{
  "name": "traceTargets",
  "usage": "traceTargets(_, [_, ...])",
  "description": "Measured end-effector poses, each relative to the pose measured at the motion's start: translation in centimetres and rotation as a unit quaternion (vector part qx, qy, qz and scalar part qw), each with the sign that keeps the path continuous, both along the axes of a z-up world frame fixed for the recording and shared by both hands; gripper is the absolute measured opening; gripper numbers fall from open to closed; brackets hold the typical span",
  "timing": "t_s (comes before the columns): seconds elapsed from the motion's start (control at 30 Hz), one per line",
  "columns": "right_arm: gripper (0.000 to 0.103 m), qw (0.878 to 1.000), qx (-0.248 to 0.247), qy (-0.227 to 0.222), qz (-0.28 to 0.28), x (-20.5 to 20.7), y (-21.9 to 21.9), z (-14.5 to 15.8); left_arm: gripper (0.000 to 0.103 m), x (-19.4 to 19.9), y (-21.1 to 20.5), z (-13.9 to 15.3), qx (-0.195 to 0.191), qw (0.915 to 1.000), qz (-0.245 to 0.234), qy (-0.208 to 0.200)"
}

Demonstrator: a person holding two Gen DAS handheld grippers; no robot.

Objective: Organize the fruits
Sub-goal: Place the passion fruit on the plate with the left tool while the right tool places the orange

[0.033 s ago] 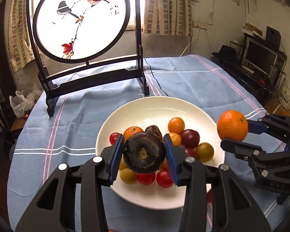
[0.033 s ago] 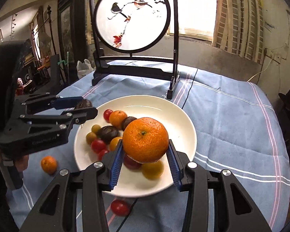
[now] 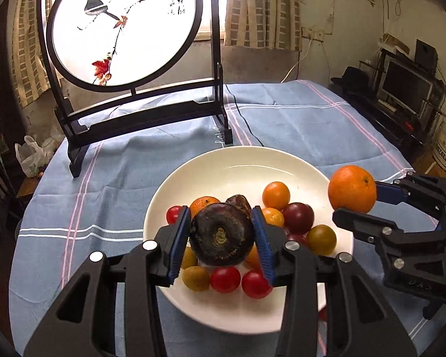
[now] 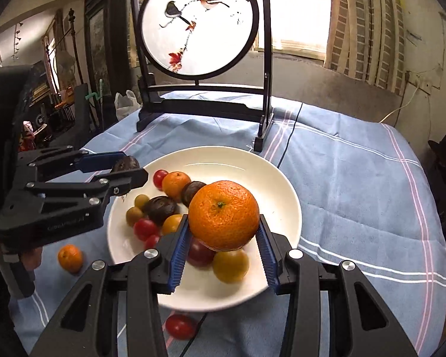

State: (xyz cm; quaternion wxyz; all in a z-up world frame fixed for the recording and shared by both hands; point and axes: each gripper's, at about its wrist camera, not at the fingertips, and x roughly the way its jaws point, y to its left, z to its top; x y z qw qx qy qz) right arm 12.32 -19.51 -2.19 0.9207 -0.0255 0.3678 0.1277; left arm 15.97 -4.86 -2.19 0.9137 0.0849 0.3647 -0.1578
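Observation:
A white bowl (image 3: 229,160) (image 4: 285,205) on the blue tablecloth holds several small red, yellow and orange fruits and dark brown ones. My left gripper (image 3: 221,239) is shut on a dark brown round fruit (image 3: 220,238) above the bowl's near left part; it also shows in the right wrist view (image 4: 125,175). My right gripper (image 4: 223,232) is shut on a large orange (image 4: 223,215) above the bowl's near side; in the left wrist view the orange (image 3: 352,189) hangs at the bowl's right rim.
A small orange (image 4: 70,258) and a red tomato (image 4: 180,325) lie on the cloth outside the bowl. A round painted screen on a black stand (image 3: 125,29) stands behind the bowl, with a black cable (image 3: 243,122) beside it.

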Motion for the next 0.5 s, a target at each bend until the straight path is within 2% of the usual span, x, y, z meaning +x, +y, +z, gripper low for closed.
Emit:
traceTargets(0.17, [0.044,1.000,-0.007,0.018,-0.012,3.4,-0.3,-1.6,0.041,2.4,-0.5,-1.2,0.007,0.9998,0.013,0.014])
traceTargets(0.43, [0.045,0.999,-0.025,0.036,-0.021,6.2,0.0,-3.0,0.041,6.2,-1.0,-2.0,0.010,0.9987,0.033,0.037])
traceTargets(0.47, [0.048,0.999,-0.030,0.030,-0.025,6.3,0.0,-3.1,0.042,6.6,-1.1,-2.3,0.010,0.9985,0.033,0.043])
traceTargets(0.5, [0.058,0.999,-0.031,0.020,-0.028,6.2,0.0,-3.0,0.048,6.8,-1.2,-2.5,0.013,0.9983,0.038,0.042])
